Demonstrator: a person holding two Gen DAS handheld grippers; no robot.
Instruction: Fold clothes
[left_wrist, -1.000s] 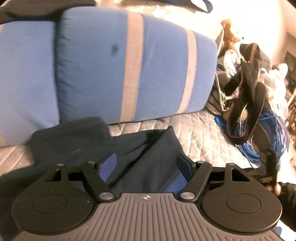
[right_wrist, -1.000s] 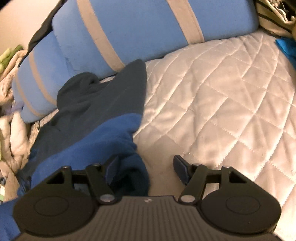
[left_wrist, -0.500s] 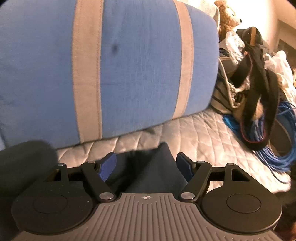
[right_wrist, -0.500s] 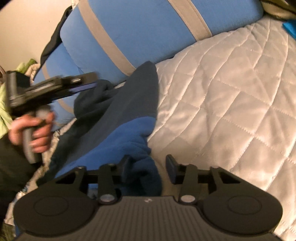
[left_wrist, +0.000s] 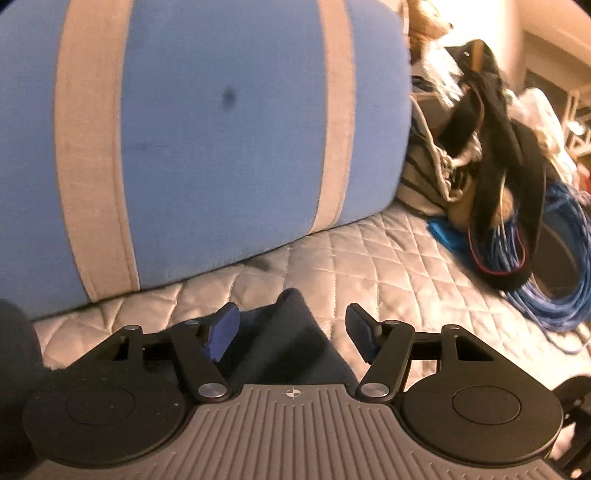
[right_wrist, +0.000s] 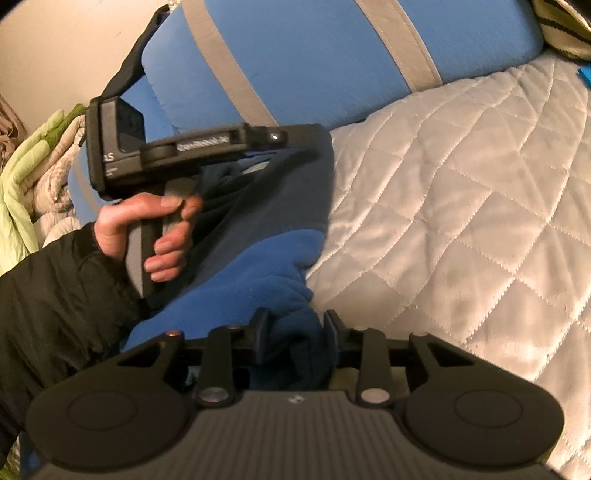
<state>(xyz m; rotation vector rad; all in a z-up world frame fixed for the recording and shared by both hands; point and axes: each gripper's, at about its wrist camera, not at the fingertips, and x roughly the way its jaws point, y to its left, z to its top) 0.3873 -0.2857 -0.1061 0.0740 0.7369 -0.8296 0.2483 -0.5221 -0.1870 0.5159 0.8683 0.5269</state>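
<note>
The left gripper has its jaws spread, with a dark corner of the garment between them but not pinched. The right gripper is narrowed around a blue fold; whether it grips I cannot tell. Only the right view shows the hand and the garment's dark navy and blue parts, crumpled on the quilted bed against the blue cushion
</note>
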